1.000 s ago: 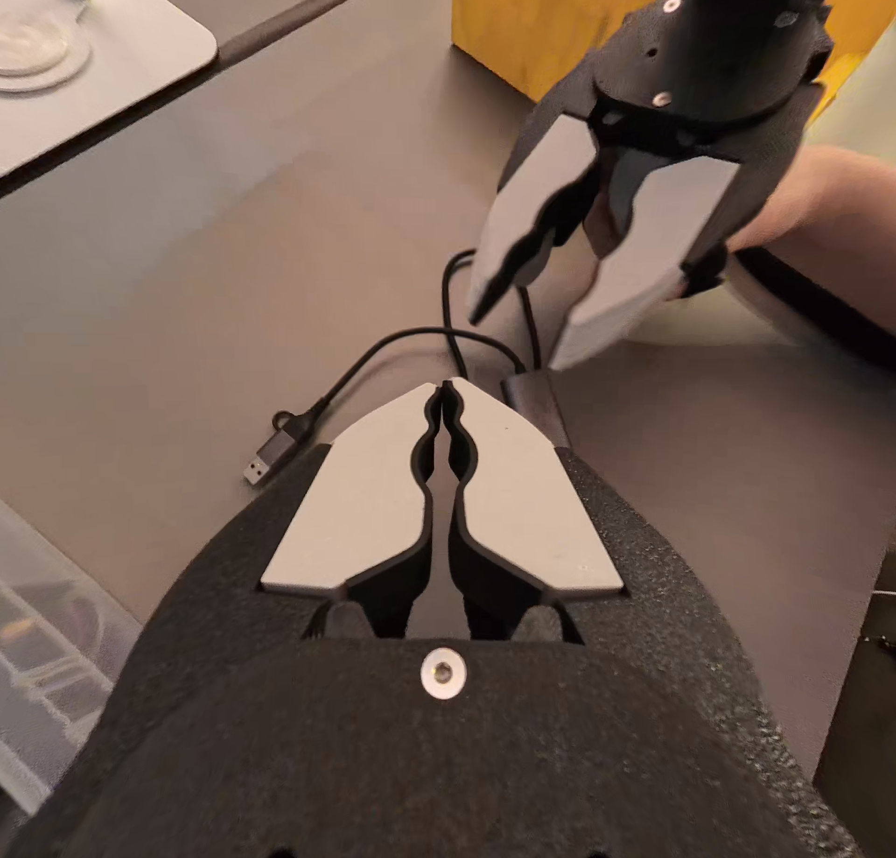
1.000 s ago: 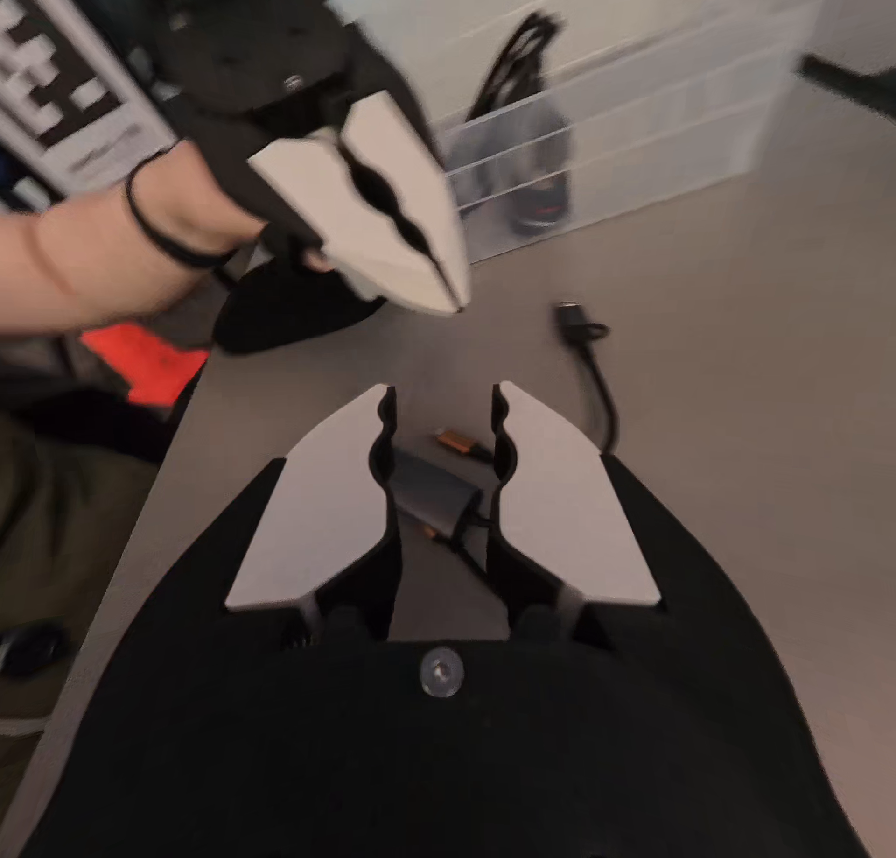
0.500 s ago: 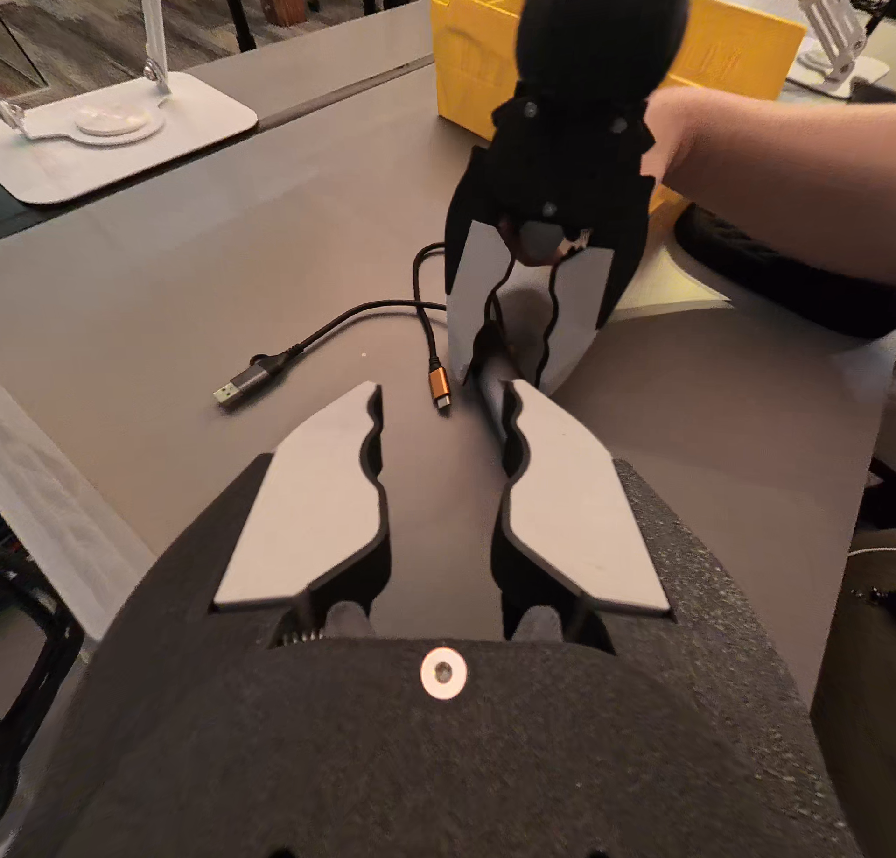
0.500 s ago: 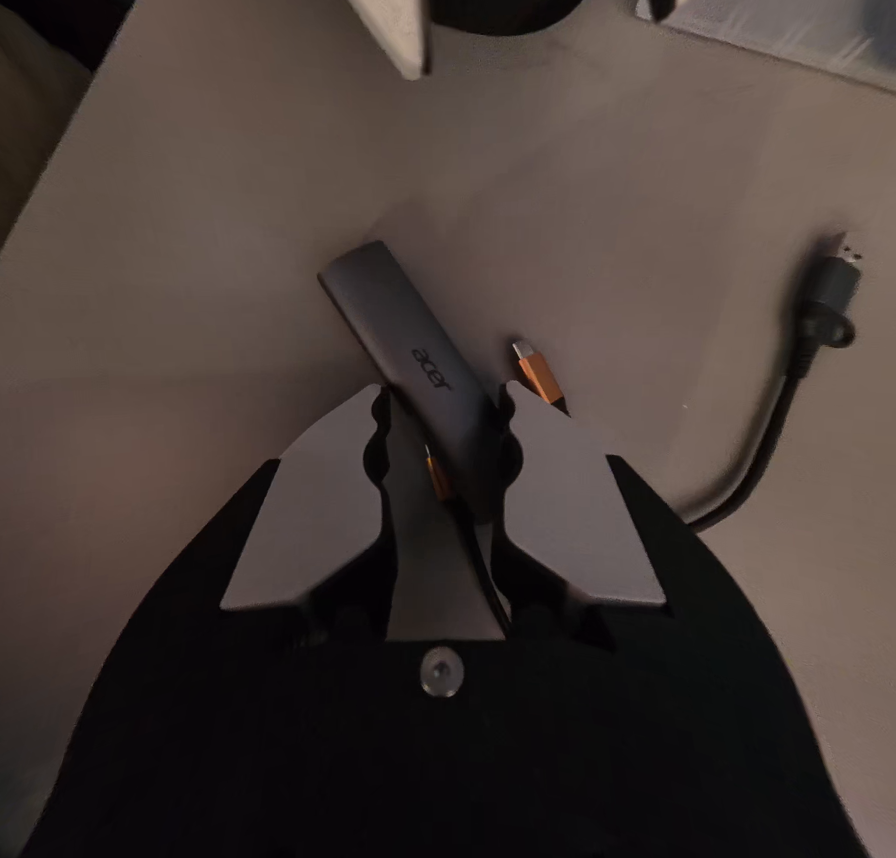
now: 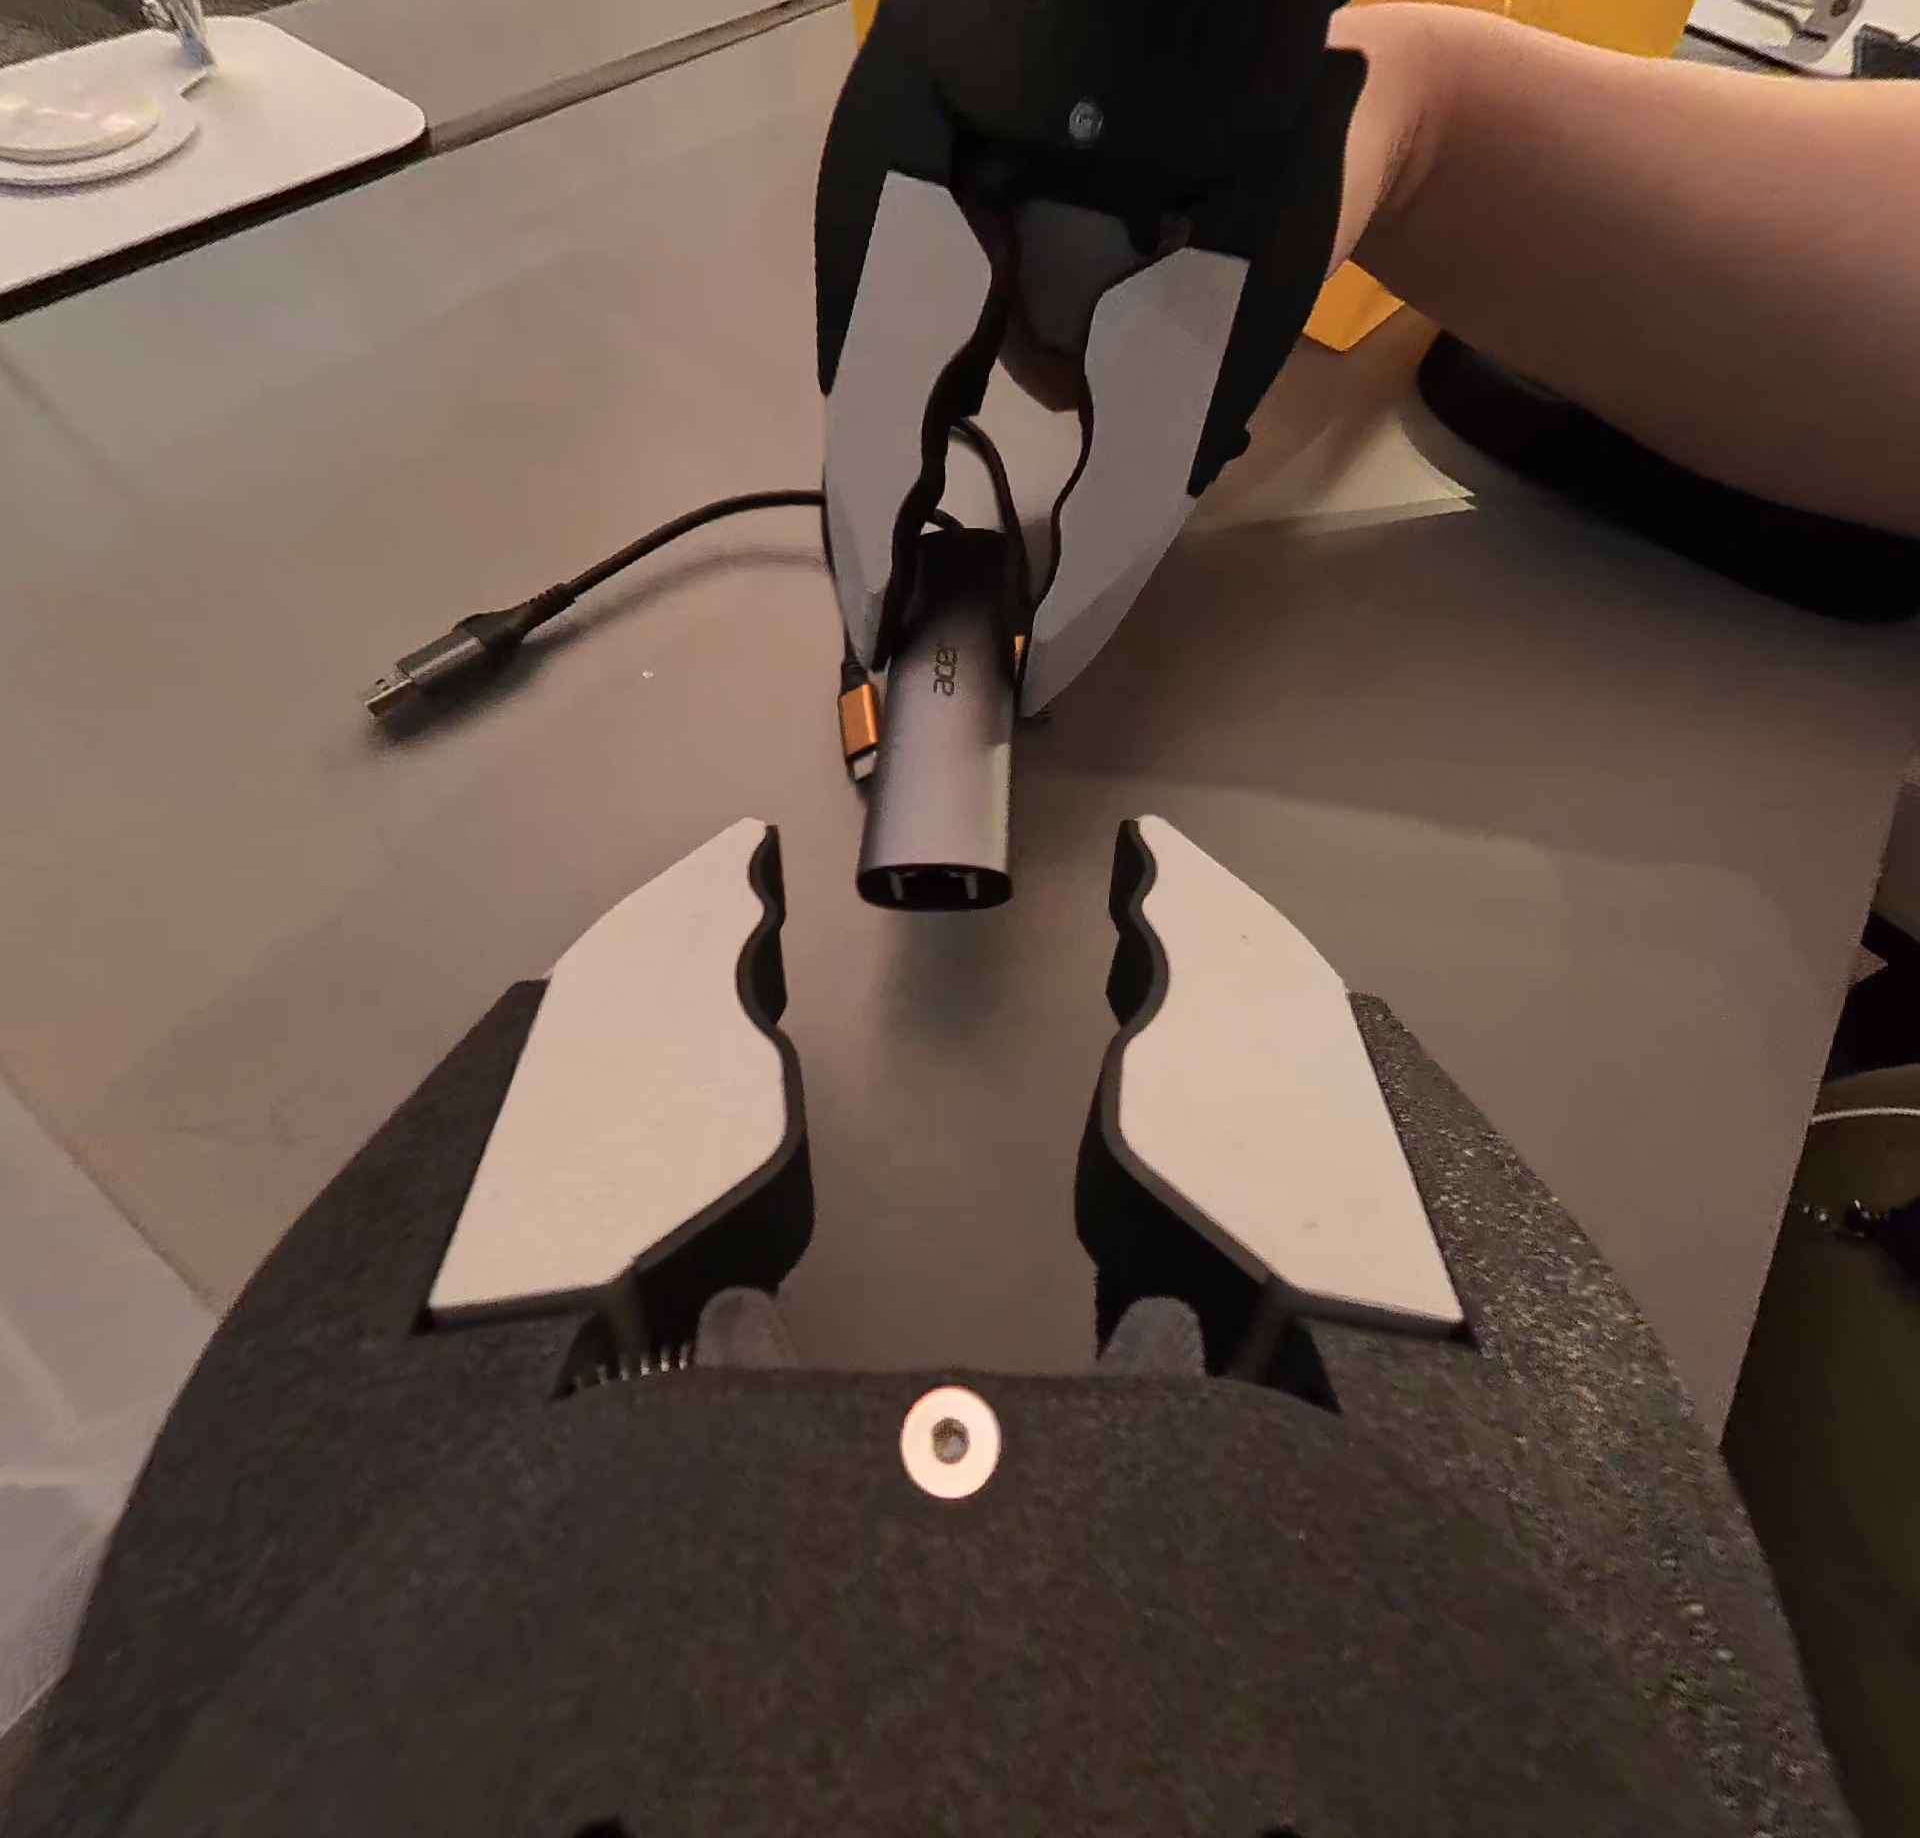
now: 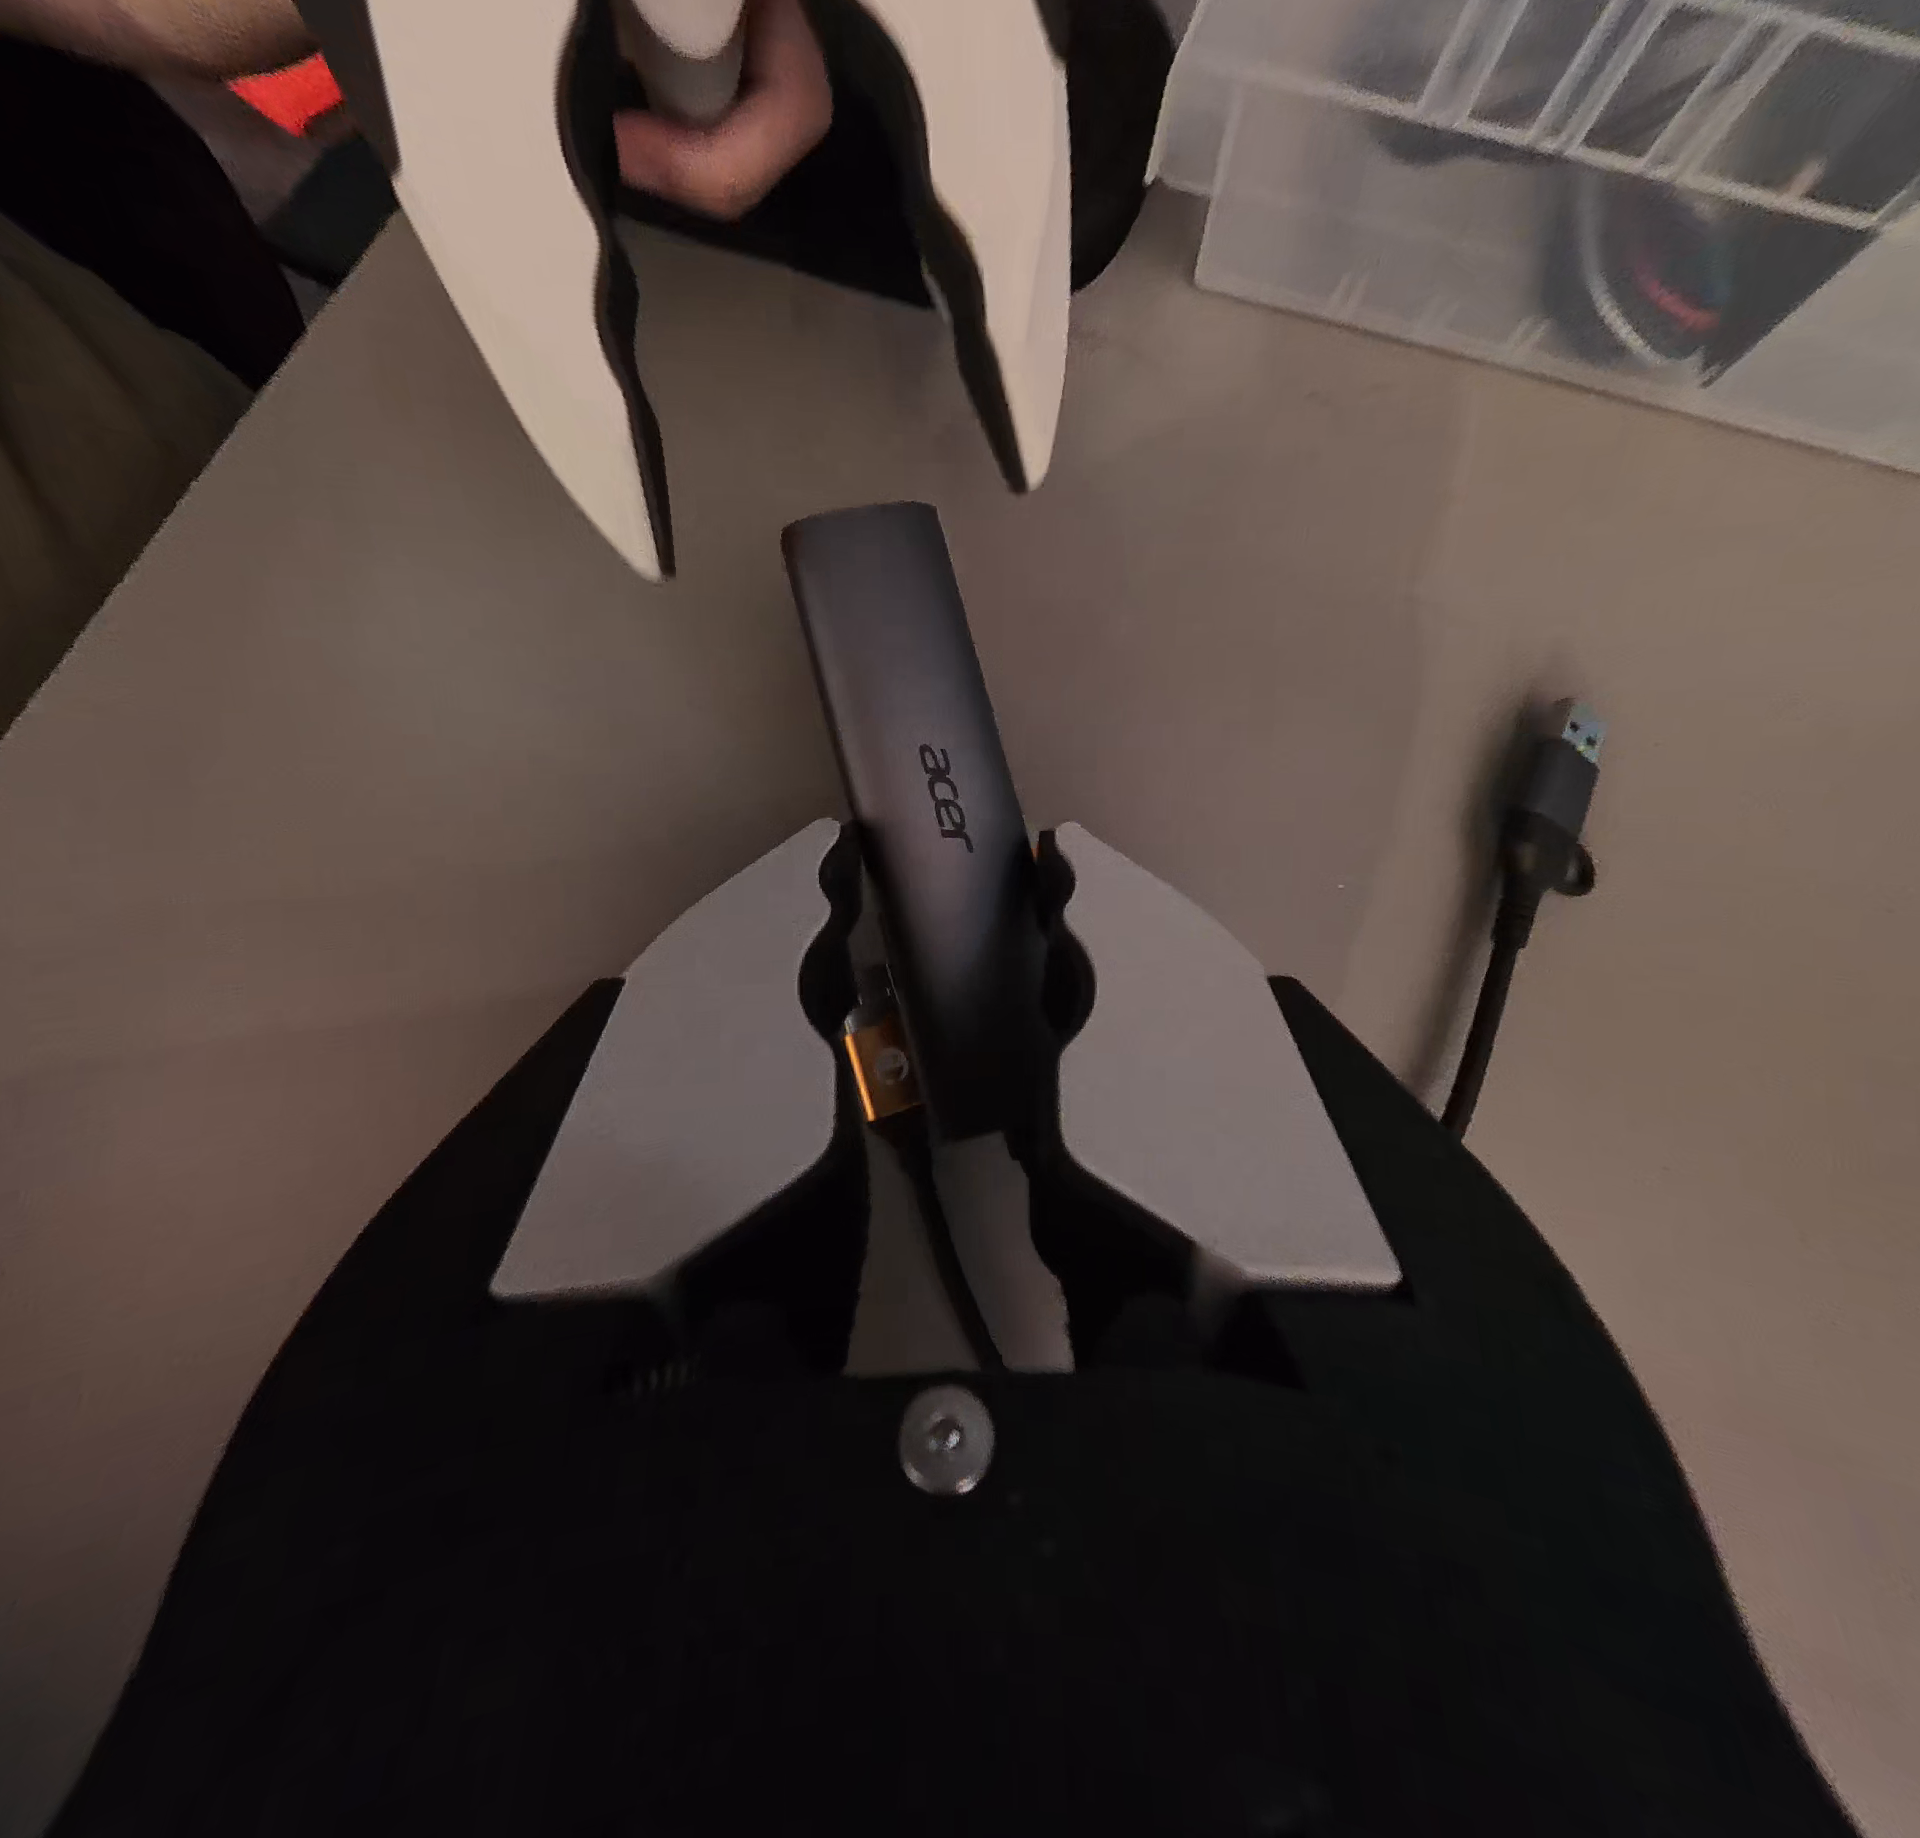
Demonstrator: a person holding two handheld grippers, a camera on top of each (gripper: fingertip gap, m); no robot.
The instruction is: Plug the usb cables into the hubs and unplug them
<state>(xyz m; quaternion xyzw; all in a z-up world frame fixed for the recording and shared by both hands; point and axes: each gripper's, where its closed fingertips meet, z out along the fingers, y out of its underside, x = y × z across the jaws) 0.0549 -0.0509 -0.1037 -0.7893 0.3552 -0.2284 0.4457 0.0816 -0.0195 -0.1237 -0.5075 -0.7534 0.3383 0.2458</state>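
While the right gripper (image 6: 945, 843) clamps its fingers on the grey hub (image 6: 925, 801), raised off the desk (image 5: 1403, 853), the left gripper (image 5: 945, 832) faces the hub's free end, fingers wide, and a loose cable (image 5: 540, 614) lies beside them.

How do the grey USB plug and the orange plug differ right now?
The grey USB plug lies alone on the table, far from the hub; the orange plug hangs beside the hub, lifted with it in the right tool. Both have black cables, and neither is visibly plugged in.
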